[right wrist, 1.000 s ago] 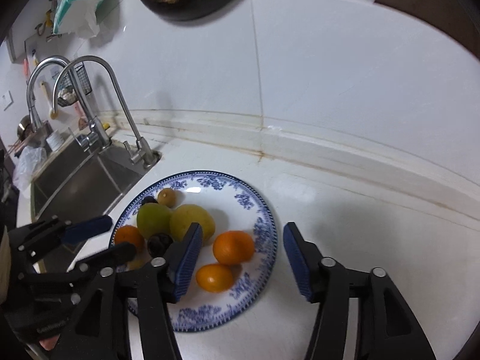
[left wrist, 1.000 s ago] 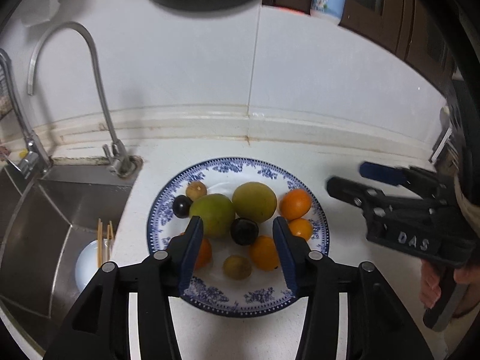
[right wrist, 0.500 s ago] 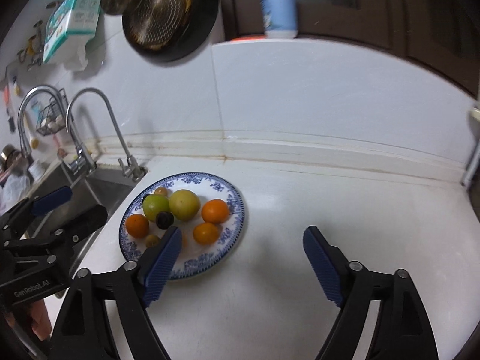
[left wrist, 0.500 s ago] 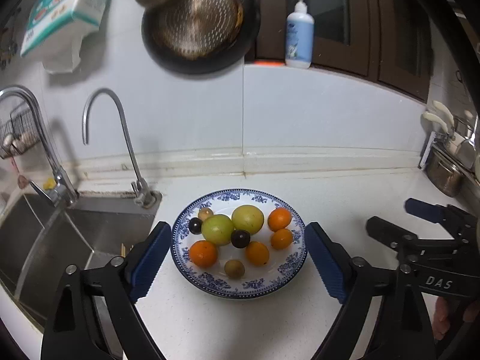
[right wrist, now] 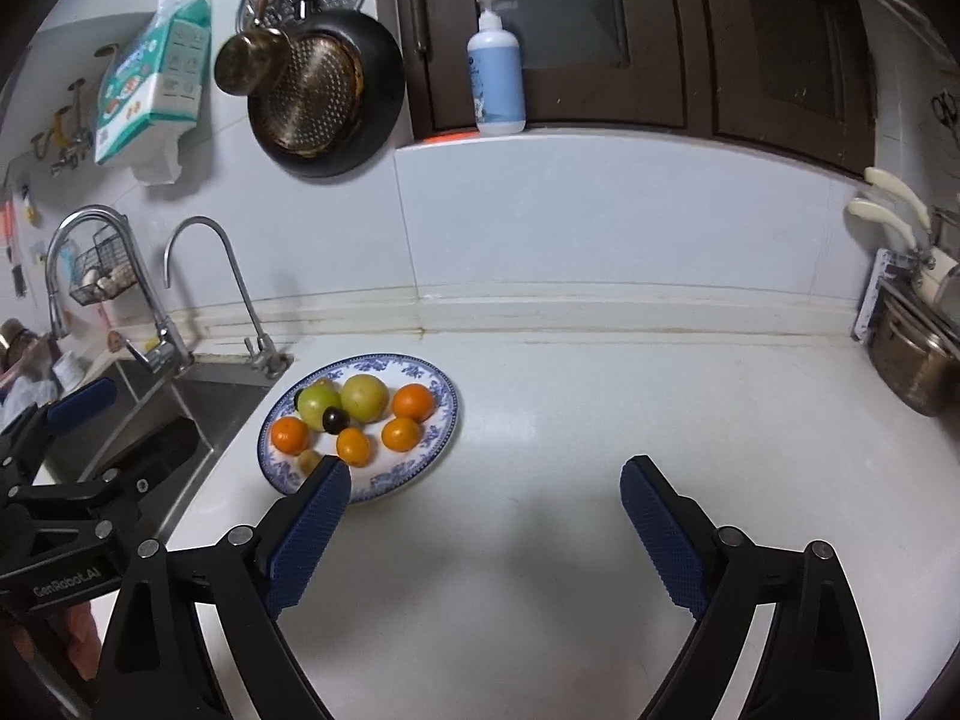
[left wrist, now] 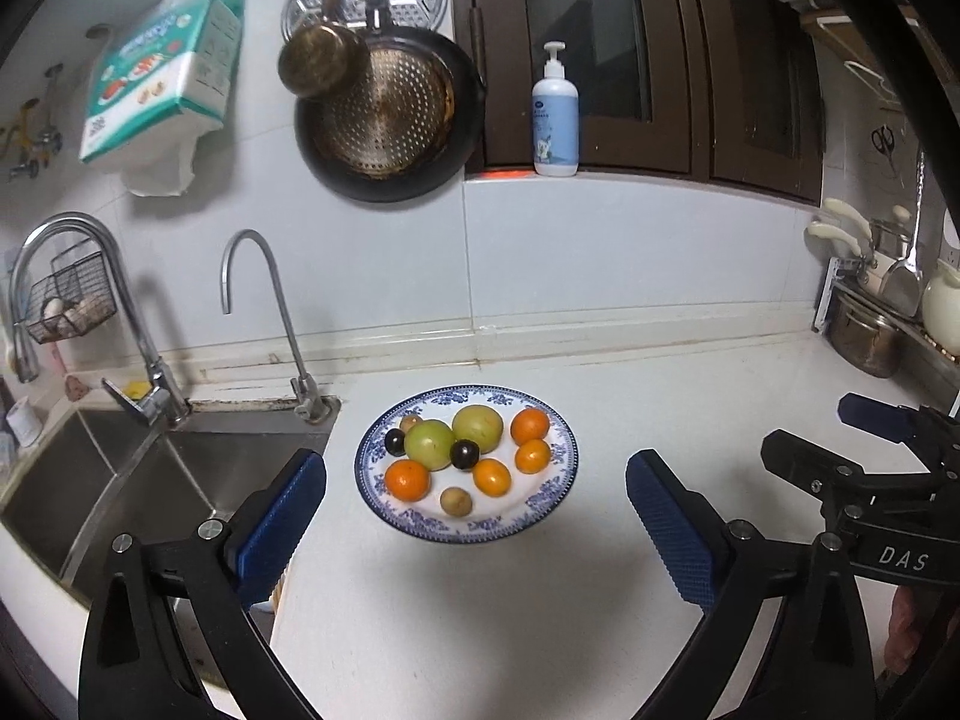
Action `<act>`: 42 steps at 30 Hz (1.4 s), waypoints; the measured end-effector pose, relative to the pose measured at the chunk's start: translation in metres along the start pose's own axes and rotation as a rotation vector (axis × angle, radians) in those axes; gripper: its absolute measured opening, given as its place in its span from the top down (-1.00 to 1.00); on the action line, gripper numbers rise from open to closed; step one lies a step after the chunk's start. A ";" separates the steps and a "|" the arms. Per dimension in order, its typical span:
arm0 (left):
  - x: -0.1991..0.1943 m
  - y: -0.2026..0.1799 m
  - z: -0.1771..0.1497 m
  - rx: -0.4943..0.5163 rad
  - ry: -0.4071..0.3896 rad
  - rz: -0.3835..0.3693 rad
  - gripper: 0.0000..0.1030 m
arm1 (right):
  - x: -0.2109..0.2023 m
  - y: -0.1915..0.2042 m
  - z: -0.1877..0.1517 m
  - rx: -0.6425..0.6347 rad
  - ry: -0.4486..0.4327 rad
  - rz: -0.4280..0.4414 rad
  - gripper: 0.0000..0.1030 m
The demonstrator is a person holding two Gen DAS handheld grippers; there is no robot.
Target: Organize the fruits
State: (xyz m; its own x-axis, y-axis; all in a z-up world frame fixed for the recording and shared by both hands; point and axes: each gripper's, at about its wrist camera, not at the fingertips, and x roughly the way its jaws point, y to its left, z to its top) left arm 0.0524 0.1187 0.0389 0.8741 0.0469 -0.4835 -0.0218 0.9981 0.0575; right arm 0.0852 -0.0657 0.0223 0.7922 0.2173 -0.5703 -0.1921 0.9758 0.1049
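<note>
Fruits (left wrist: pixel 465 462) on plate (left wrist: pixel 555 495) — beyond spread fingers (left wrist: pixel 282 516).

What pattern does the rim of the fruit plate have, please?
The plate has a blue floral border on white, clearest in the left wrist view.

Dim indoor light, soft shadows on the counter (left wrist: pixel 600 396), sharp centre (fisheye bending and dark vignette at edges)
</note>
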 end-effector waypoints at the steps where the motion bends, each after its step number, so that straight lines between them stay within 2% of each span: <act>1: -0.007 -0.003 -0.001 -0.004 -0.002 0.005 -0.99 | -0.007 -0.001 -0.003 -0.006 -0.008 -0.005 -0.79; 18: -0.088 -0.039 -0.025 -0.003 -0.043 0.005 -0.99 | -0.107 -0.024 -0.036 -0.034 -0.083 -0.038 -0.79; 26: -0.108 -0.046 -0.032 -0.009 -0.053 -0.003 -1.00 | -0.123 -0.028 -0.047 -0.041 -0.083 -0.016 -0.79; 42: -0.123 -0.052 -0.043 -0.014 -0.049 0.017 -1.00 | -0.134 -0.034 -0.063 -0.035 -0.072 -0.007 -0.79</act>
State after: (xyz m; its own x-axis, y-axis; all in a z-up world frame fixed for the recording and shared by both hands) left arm -0.0753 0.0631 0.0576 0.8962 0.0621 -0.4392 -0.0430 0.9976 0.0533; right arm -0.0505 -0.1300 0.0435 0.8330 0.2132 -0.5106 -0.2056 0.9760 0.0721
